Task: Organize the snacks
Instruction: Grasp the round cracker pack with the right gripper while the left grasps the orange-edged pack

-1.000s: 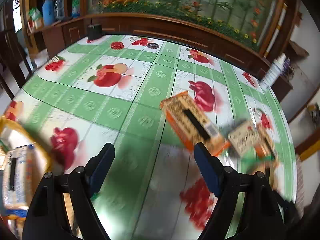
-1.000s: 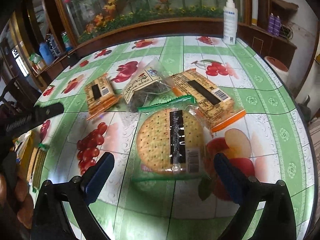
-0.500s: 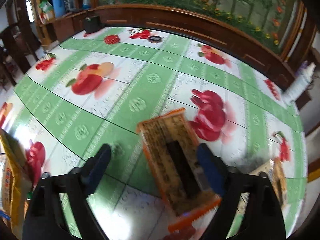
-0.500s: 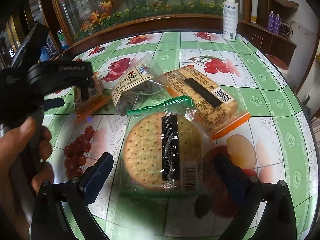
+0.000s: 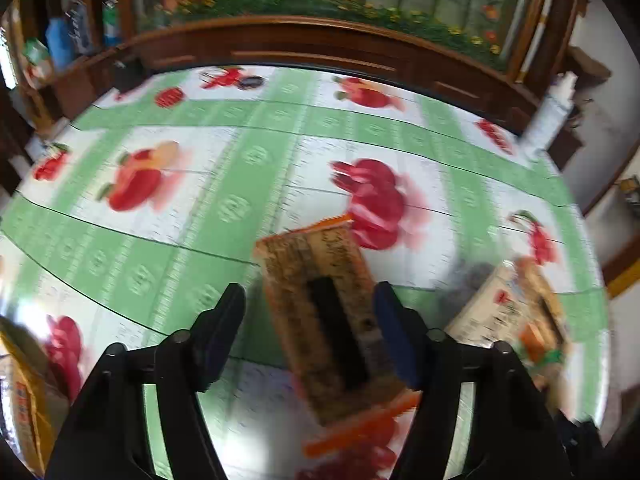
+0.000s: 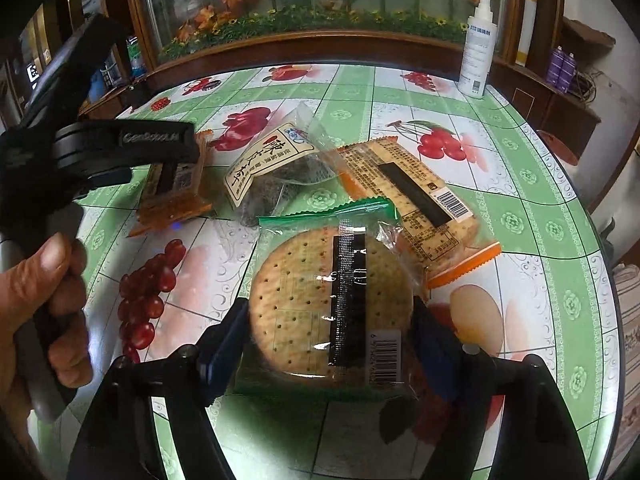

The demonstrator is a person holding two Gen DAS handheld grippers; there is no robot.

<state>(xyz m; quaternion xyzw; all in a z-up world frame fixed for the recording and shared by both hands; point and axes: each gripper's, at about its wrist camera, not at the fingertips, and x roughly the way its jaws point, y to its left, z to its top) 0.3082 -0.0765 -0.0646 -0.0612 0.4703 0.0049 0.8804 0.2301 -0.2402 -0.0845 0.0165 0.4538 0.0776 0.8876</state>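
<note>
An orange-edged cracker pack [image 5: 324, 312] lies on the fruit-print tablecloth between the fingers of my left gripper [image 5: 310, 320]; the jaws are open around it and not touching. It also shows in the right wrist view [image 6: 172, 192] under the left gripper. My right gripper [image 6: 328, 336] has its jaws on both sides of a round cracker pack with a green edge [image 6: 332, 304], touching its wrapper. A clear bag of dark tea [image 6: 276, 164] and a second orange-edged cracker pack [image 6: 416, 200] lie behind it.
A white spray bottle [image 6: 478, 48] stands at the table's far right edge. A yellow container with packets [image 5: 24, 396] sits at the left edge. A wooden cabinet with flowers runs along the far side. The table edge [image 6: 600, 240] curves close on the right.
My left gripper has moved forward so the orange cracker pack now lies between its fingers. My right gripper has advanced over the round cracker pack and narrowed onto it.
</note>
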